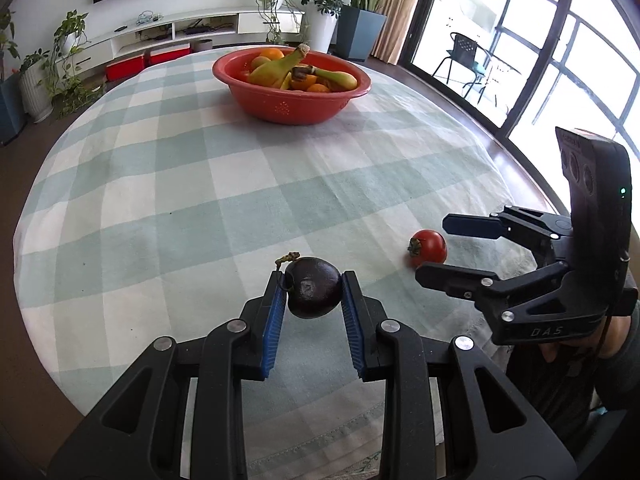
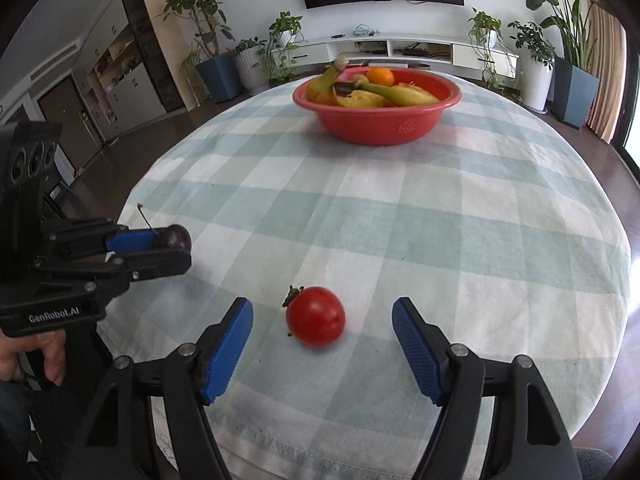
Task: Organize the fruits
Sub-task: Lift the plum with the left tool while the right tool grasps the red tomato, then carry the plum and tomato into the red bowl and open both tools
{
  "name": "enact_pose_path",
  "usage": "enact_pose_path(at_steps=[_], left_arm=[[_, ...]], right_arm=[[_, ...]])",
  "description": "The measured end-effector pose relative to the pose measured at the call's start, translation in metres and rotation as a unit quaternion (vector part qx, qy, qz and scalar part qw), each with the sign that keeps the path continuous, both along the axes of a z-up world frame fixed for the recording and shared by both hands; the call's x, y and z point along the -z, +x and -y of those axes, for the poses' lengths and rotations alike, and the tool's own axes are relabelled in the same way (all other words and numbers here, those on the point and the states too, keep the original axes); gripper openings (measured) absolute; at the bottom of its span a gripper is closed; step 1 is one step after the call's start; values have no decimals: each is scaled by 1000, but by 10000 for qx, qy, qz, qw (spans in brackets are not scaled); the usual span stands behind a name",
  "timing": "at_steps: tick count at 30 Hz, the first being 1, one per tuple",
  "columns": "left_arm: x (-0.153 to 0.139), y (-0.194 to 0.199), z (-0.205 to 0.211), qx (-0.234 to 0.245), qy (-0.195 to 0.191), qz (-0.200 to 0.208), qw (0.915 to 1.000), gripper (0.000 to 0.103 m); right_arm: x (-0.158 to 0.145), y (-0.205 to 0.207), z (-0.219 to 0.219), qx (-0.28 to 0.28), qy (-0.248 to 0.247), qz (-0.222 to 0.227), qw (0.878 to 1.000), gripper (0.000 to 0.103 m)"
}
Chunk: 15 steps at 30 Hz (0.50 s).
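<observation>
The left gripper [image 1: 314, 294] is clamped on the dark plum [image 1: 315, 292], while the right gripper [image 2: 322, 322], jaws apart, straddles the tomato [image 2: 315, 315] on the surface [image 2: 440, 220]; next, probably grip it for the red bowl [image 2: 376, 126] at twelve o'clock.

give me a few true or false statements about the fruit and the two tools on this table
1. The left tool is shut on the dark purple fruit. True.
2. The red tomato is held in the right tool. False: it lies on the checked tablecloth, with the blue pads open on either side and not touching it.
3. The red bowl holds bananas and an orange. True.
4. The red bowl sits right next to the tomato. False: it stands at the far side of the table, well beyond the tomato.
5. The dark purple fruit has a stem showing. True.
</observation>
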<state>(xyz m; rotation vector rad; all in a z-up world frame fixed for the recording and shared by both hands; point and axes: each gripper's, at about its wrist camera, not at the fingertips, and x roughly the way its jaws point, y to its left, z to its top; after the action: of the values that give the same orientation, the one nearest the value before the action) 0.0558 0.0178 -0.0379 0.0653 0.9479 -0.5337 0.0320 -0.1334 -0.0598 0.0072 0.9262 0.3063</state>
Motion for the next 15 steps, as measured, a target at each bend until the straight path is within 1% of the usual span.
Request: enact_pose_path(at_steps=[1, 6, 9, 11, 15], left_arm=[[0, -1, -2, -8, -25, 1, 10000, 26], [5, -2, -6, -27, -130, -15, 9999, 26], [6, -2, -5, -2, -168, 4, 9999, 26], [6, -2, -4, -1, -172, 2, 9999, 26], [6, -2, -3, -27, -196, 12, 9998, 26]], right_arm=[[3, 1, -1, 4, -31, -40, 10000, 68], [6, 2, -4, 8, -267, 15, 9996, 64], [7, 2, -9, -25, -436, 67, 9990, 59], [7, 1, -14, -93, -600, 109, 9981, 48], [7, -1, -17, -150, -669, 141, 9976, 39]])
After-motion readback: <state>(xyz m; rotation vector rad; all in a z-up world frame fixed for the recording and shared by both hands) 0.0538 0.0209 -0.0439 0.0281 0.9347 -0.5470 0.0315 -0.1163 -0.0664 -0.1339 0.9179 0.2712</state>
